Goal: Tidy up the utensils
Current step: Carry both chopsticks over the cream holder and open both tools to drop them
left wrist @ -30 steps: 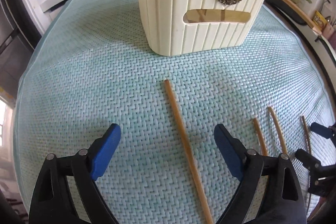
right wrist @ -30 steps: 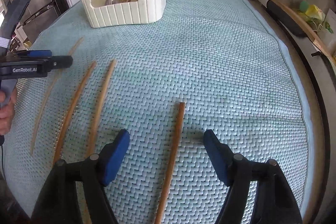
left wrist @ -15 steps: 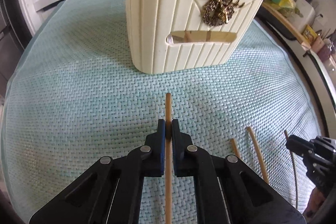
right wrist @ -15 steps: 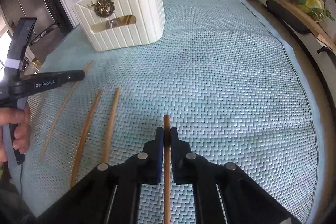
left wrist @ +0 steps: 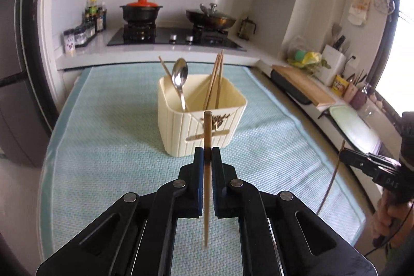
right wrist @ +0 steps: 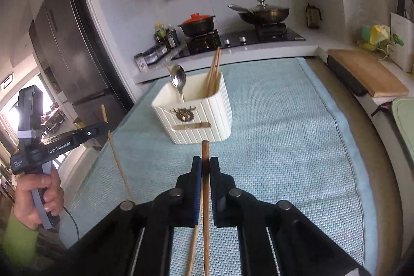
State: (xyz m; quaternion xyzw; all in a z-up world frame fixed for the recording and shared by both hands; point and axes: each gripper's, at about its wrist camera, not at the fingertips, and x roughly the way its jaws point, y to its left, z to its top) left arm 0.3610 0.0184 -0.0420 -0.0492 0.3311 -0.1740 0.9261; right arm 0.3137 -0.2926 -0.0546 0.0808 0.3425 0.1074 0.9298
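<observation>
- Cream ribbed plastic utensil holder (left wrist: pixel 204 118), centre of the left wrist view, standing on a pale aqua woven mat (left wrist: pixel 103 159); brass stag emblem and a slot window on its near face; also at centre of the right wrist view (right wrist: pixel 199 120).
- Metal spoon (left wrist: pixel 179 76) standing bowl-up in the holder's left part; wooden chopsticks in holder (left wrist: pixel 216 79) leaning upright in the right part.
- Left gripper (left wrist: pixel 207 157), lower centre of its view: black arms, blue pads pressed together, pinching a light wooden chopstick (left wrist: pixel 207 172); stick runs upright in the frame, tip overlapping the holder's front, clear of the mat.
- Right gripper (right wrist: pixel 205 164), lower centre of its view: pads pinched on a darker brown chopstick (right wrist: pixel 205 188), tip just below the holder in the frame.
- Loose chopstick on mat (right wrist: pixel 194 245), bottom centre of the right wrist view, partly hidden by the gripper arms.
- Left gripper seen again at the left edge of the right wrist view (right wrist: pixel 104 127), white lettering "GenRobot.AI" on its side; smaller label behind too small to read; held by a hand (right wrist: pixel 38 198) with a green sleeve.
- Right gripper at the right edge of the left wrist view (left wrist: pixel 346 157), partial lettering "DAS".
- Background, upper half of both views: hob with red-lidded black pot (left wrist: pixel 141 10) and lidded wok (left wrist: pixel 211 17); bottles at upper left, labels unreadable.
</observation>
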